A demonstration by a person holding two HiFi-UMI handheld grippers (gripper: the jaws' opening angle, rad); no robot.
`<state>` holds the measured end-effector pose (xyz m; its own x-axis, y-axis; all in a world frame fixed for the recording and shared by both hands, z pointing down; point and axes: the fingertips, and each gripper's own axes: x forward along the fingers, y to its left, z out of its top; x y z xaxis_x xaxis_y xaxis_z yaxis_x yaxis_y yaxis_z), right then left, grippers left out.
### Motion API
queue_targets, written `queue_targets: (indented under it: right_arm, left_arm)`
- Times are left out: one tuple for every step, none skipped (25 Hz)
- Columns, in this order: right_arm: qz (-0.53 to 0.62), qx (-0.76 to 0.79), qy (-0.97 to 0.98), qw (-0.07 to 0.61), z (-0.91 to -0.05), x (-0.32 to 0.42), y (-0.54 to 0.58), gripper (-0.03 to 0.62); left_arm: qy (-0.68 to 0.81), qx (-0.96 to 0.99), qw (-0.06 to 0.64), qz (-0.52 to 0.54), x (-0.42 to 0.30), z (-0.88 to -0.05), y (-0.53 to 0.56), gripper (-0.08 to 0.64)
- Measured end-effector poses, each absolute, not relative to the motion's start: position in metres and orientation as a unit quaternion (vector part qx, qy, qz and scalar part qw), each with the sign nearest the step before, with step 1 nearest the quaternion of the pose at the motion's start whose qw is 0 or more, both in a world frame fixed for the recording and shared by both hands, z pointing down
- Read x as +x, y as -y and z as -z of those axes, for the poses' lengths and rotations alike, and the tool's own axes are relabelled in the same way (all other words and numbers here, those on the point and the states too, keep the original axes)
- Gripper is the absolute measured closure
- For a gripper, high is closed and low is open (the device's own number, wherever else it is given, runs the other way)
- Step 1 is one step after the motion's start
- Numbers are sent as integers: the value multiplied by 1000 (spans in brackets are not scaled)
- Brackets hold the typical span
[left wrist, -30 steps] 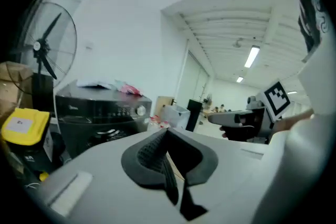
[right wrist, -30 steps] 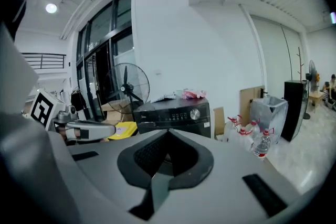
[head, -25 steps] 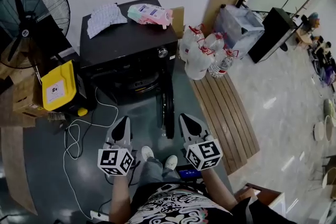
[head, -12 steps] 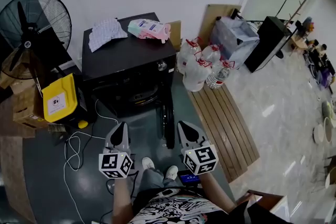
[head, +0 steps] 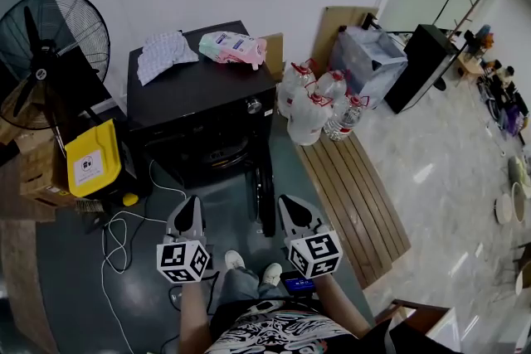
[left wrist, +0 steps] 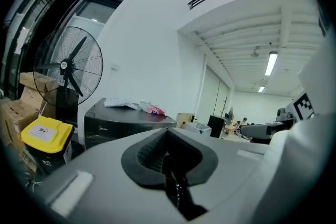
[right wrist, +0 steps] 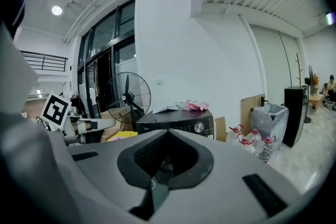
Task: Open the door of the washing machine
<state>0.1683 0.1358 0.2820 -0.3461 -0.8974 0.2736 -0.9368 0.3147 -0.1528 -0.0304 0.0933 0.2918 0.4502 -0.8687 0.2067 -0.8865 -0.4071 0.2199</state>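
The black washing machine [head: 195, 87] stands against the white wall at twelve o'clock from the person, well apart from both grippers. Its door [head: 267, 195] is already swung out on the right side and shows edge-on, reaching towards the person, with the round drum opening bare in the front. The left gripper [head: 192, 201] hovers over the dark floor at seven o'clock from the door, and its claw is closed tight with nothing in it. The right gripper [head: 285, 201] hangs just beside the door's outer end, at about four o'clock from it, not touching it. Its claw is likewise pressed together and empty. Both grippers point towards the machine, tilted slightly downwards. On the machine's top lie a white cloth [head: 166, 44] at ten o'clock and a pink packet [head: 234, 46] at one o'clock. A standing fan [head: 41, 50] and a yellow bin [head: 93, 147] are at nine o'clock from the machine. A cluster of water bottles [head: 319, 99] is at three o'clock, next to a slatted wooden board [head: 358, 191] on the floor. A white cable [head: 124, 211] loops across the floor at nine o'clock from the left gripper.
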Motion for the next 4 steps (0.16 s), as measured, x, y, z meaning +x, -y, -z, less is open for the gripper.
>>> queue_targets:
  right_arm:
    - [-145, 568, 807, 69, -283, 169, -137, 591]
    - [-148, 568, 807, 70, -285, 170, -138, 591]
    - [-151, 568, 806, 71, -287, 171, -138, 591]
    - [-153, 568, 805, 72, -289, 171, -139, 591]
  left_arm:
    - [524, 838, 151, -30, -29, -293, -94, 560]
    - [524, 837, 152, -30, -29, -294, -95, 560]
    - [524, 837, 154, -31, -28, -295, -96, 560]
    - [524, 837, 155, -32, -27, -296, -97, 560]
